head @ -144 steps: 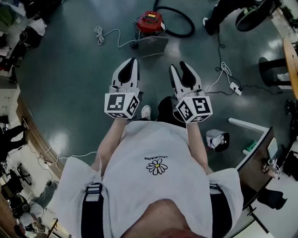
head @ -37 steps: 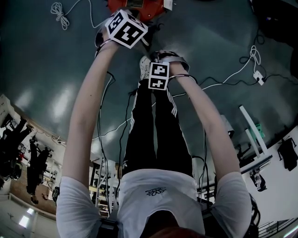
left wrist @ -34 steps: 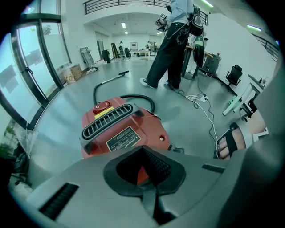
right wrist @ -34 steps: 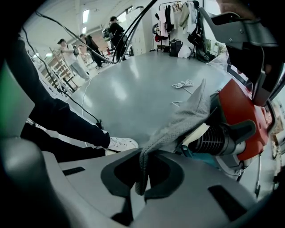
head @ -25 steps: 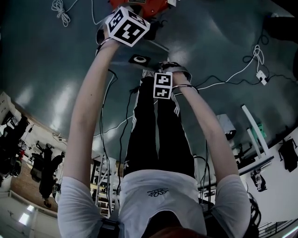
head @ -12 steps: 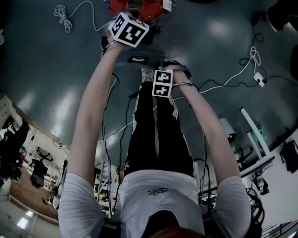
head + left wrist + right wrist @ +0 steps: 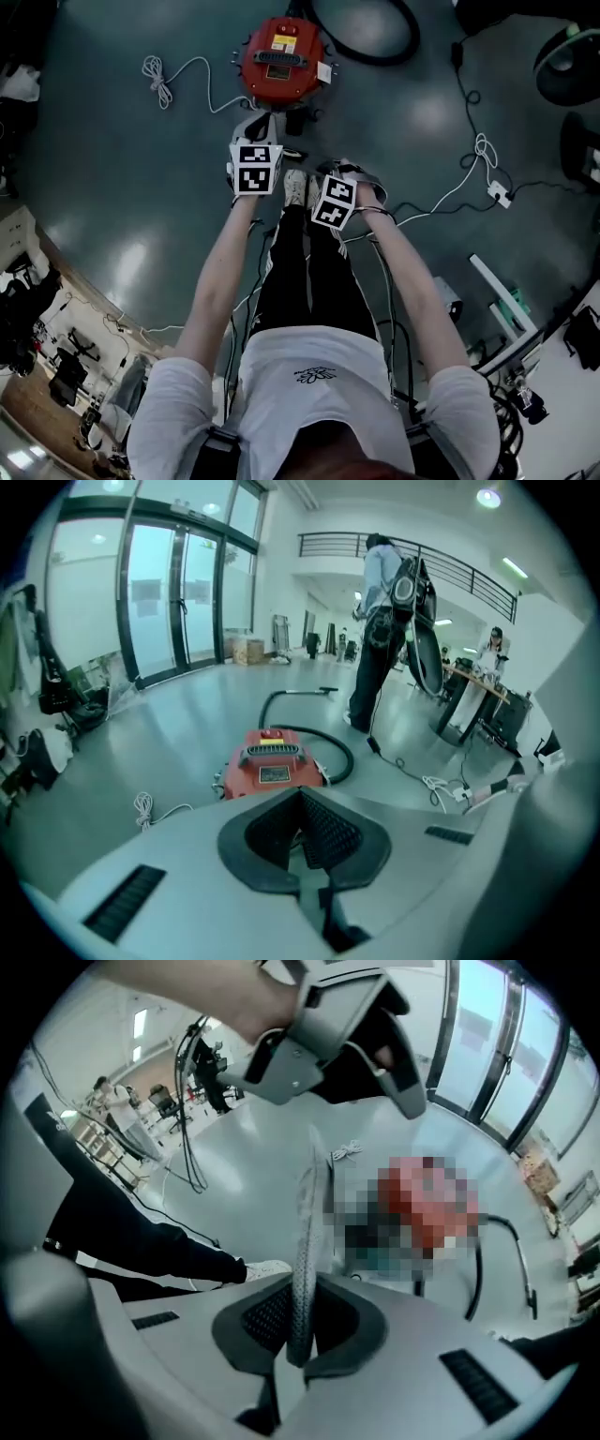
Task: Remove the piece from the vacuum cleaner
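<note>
The red vacuum cleaner (image 7: 281, 58) stands on the floor ahead of my feet, and it also shows in the left gripper view (image 7: 272, 766). My right gripper (image 7: 300, 1330) is shut on a thin flat grey piece (image 7: 304, 1232), seen edge-on and sticking up out of the jaws. In the head view that gripper (image 7: 342, 171) is low and right of the vacuum, and the piece is mostly hidden there. My left gripper (image 7: 300, 803) is shut with nothing in it, pointing at the vacuum from a short way back (image 7: 261, 122).
A black hose (image 7: 366, 47) loops behind the vacuum. A white cable coil (image 7: 155, 70) lies to its left and a power strip (image 7: 494, 192) with cords to the right. My shoes (image 7: 295, 186) are just under the grippers. A person (image 7: 384, 621) stands beyond the vacuum.
Both grippers have drawn back from the vacuum toward my body. The left one has come off the vacuum's top, and the whole red body now shows.
</note>
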`<state>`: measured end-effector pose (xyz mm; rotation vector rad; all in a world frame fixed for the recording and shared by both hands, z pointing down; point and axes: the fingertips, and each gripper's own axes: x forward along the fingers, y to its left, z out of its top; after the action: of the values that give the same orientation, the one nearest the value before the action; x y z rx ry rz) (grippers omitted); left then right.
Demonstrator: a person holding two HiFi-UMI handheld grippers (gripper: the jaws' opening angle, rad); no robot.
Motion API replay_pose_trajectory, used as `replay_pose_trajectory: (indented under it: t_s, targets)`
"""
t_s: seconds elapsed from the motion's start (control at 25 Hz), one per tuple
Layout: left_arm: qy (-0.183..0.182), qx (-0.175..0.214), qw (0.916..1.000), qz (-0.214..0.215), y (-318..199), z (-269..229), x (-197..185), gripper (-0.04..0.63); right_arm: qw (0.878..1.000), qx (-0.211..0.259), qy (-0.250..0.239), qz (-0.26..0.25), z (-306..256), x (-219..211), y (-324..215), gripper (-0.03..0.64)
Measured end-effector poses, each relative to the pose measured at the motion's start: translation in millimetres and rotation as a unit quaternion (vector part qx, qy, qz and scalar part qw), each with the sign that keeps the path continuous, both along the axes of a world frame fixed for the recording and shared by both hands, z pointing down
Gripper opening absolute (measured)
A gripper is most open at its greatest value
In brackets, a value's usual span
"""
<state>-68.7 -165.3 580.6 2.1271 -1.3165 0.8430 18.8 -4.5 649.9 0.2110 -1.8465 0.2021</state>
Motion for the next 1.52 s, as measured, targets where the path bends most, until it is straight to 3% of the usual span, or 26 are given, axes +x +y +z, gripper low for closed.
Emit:
replay_pose_trajectory:
  t_s: [0.08, 0.24, 0.36, 0.48, 0.64, 0.88, 1.04, 1.12, 1.2, 1.32, 1.52]
  targets:
    - [0.017, 0.034, 0.9990, -0.022, 11, -46, -4, 0.005, 0.999, 0.032, -0.008, 0.015, -40, 4, -15, 0.021]
    - [0.058, 0.096, 0.9912, -0.070, 40, -153, 2, 0.005, 0.993, 0.053, -0.043, 0.091, -129, 17, -22, 0.021]
    - [0.090, 0.161, 0.9788, -0.090, 32, -243, 10, 0.005, 0.982, 0.124, -0.067, 0.125, -205, 25, -54, 0.021]
    - [0.096, 0.239, 0.9629, -0.079, 17, -324, 11, 0.005, 0.960, 0.208, -0.104, 0.156, -283, 25, -93, 0.021]
    - [0.102, 0.332, 0.9346, -0.078, 6, -414, -4, 0.005, 0.911, 0.304, -0.178, 0.212, -382, 19, -134, 0.021]
    - [0.115, 0.441, 0.8860, -0.086, 16, -509, -25, 0.005, 0.810, 0.386, -0.321, 0.304, -507, 29, -161, 0.023]
    - [0.104, 0.478, 0.8698, -0.068, 13, -534, -18, 0.005, 0.745, 0.384, -0.424, 0.342, -561, 43, -164, 0.023]
    - [0.113, 0.483, 0.8660, -0.067, 9, -539, -14, 0.005, 0.721, 0.390, -0.446, 0.358, -579, 53, -166, 0.023]
    - [0.127, 0.488, 0.8611, -0.069, 10, -545, -11, 0.005, 0.709, 0.395, -0.455, 0.365, -591, 60, -164, 0.023]
    - [0.134, 0.500, 0.8530, -0.068, 19, -556, -8, 0.005, 0.704, 0.398, -0.460, 0.367, -601, 64, -156, 0.023]
    - [0.142, 0.497, 0.8535, -0.068, 28, -552, -9, 0.005, 0.703, 0.392, -0.463, 0.371, -597, 63, -144, 0.023]
